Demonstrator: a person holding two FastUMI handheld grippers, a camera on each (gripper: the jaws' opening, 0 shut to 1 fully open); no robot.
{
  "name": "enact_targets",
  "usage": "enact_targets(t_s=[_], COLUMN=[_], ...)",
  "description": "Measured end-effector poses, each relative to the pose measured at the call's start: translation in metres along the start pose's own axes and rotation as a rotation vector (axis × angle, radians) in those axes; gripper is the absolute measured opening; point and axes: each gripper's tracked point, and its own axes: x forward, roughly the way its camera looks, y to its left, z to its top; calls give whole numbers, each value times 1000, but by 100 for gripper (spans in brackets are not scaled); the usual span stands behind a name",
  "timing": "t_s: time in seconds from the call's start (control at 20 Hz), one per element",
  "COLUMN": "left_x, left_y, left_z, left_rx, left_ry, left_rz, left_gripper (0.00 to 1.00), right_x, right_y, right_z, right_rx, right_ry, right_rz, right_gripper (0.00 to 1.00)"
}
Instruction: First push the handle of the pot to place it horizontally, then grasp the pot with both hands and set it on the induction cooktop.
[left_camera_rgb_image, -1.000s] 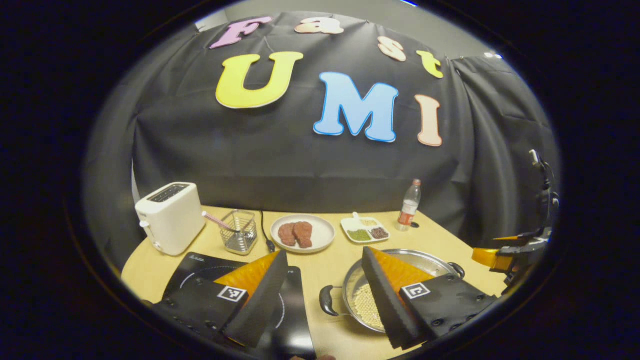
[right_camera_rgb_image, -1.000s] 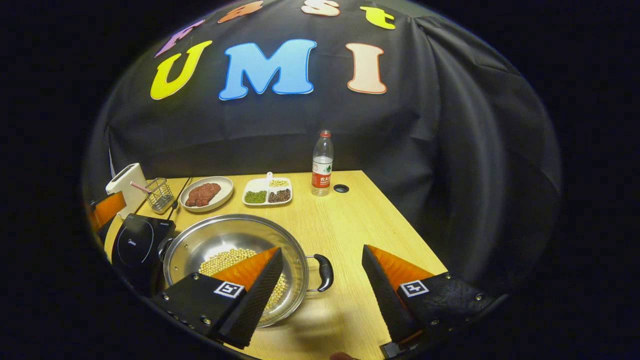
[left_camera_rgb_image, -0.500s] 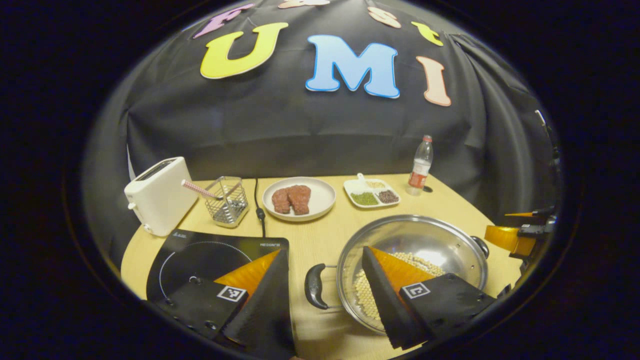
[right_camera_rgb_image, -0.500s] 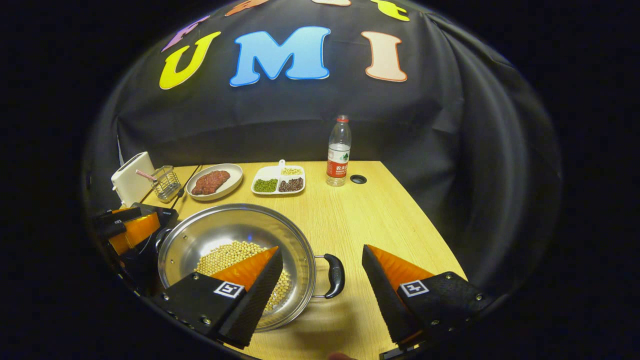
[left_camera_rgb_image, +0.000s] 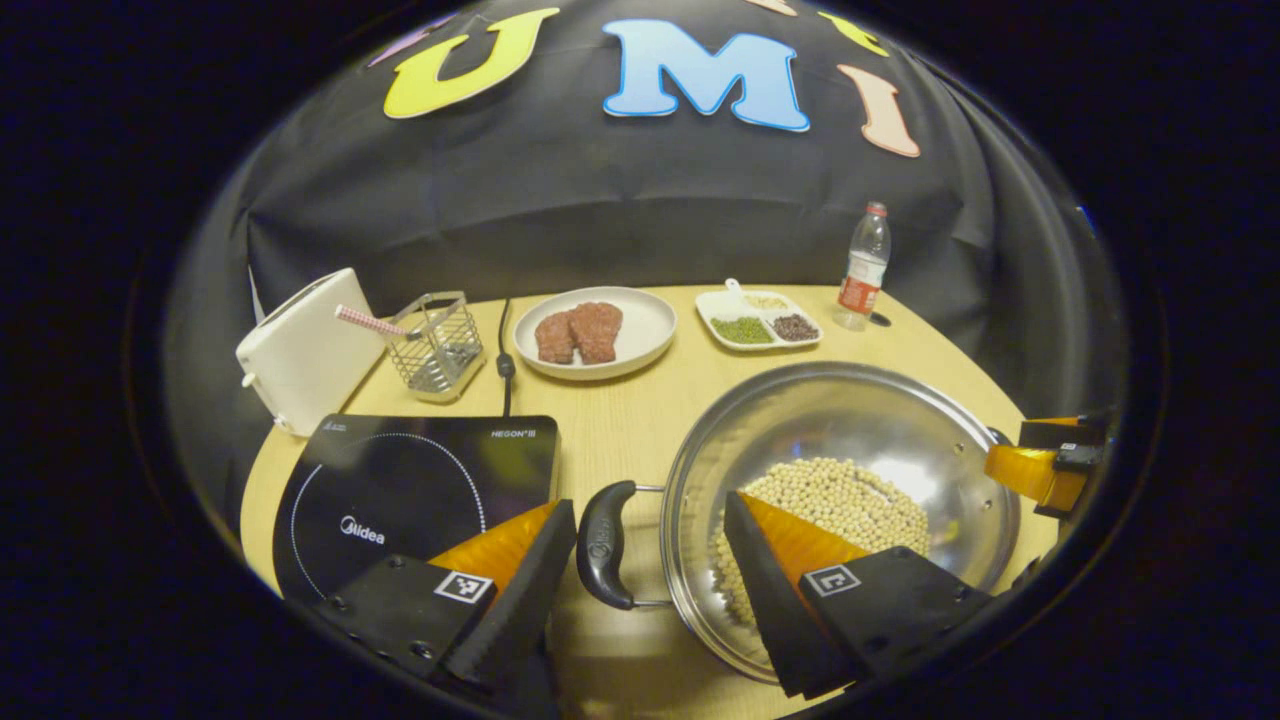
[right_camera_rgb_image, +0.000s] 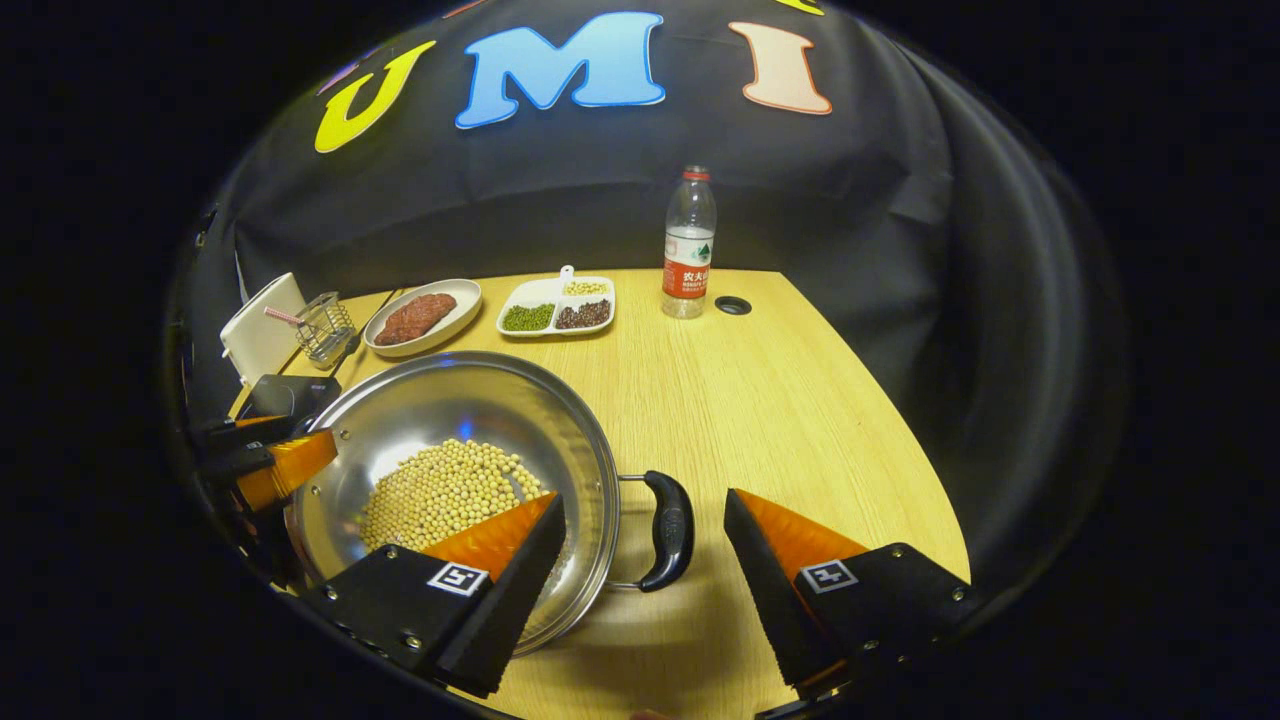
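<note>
left gripper: wedge fingers spread, straddling the pot's curved black handle | right gripper: spread, opposite black handle between its tips | pot: round shiny steel, pale beans inside, on wooden table | induction cooktop: flat glossy black, left of left gripper

Staged kitchen booth — cooktop, toaster

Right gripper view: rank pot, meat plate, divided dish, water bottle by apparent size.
1. pot, by far the largest, though nearest the camera
2. meat plate and divided dish: too alike to rank
3. water bottle, slimmer but tall, so unsure against those two
</note>
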Motion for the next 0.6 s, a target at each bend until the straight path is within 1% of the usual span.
enact_targets(t_s=[0.05, 0.1, 0.15, 0.2, 0.25, 0.3, 0.35, 0.4, 0.45, 0.5, 0.55, 0.6], left_x=[2, 4, 6, 10, 13, 15, 16, 19, 17, 19, 18, 19], left_y=[0, 0, -1, 0, 1, 0, 1, 3, 4, 8, 8, 8], left_z=[-5, -9, -13, -16, -18, -20, -21, -20, -20, -20, -20, -19], left_rx=[-3, -5, -5, -3, -2, -2, 2, 6, 7, 9, 3, 3], left_ry=[14, 26, 38, 46, 54, 63, 64, 62, 63, 63, 61, 62], left_rz=[3, 5, 8, 13, 14, 14, 21, 26, 31, 42, 38, 37], left_gripper=[98, 98, 92, 98, 100, 96, 96, 90, 89, 86, 86, 81], right_x=[2, 3, 6, 8, 9, 11, 14, 16, 17, 19, 20, 22], right_y=[0, 1, 1, 2, 3, 4, 5, 6, 6, 6, 6, 4], right_z=[-2, -4, -4, -6, -7, -7, -10, -12, -13, -12, -13, -14], right_rx=[3, 5, 5, 4, 4, 5, 6, 9, 15, 24, 34, 40], right_ry=[9, 15, 22, 26, 31, 37, 45, 55, 60, 63, 68, 74], right_rz=[7, 13, 17, 23, 26, 33, 34, 41, 40, 43, 44, 40], right_gripper=[96, 98, 98, 98, 98, 98, 98, 94, 93, 80, 74, 75])
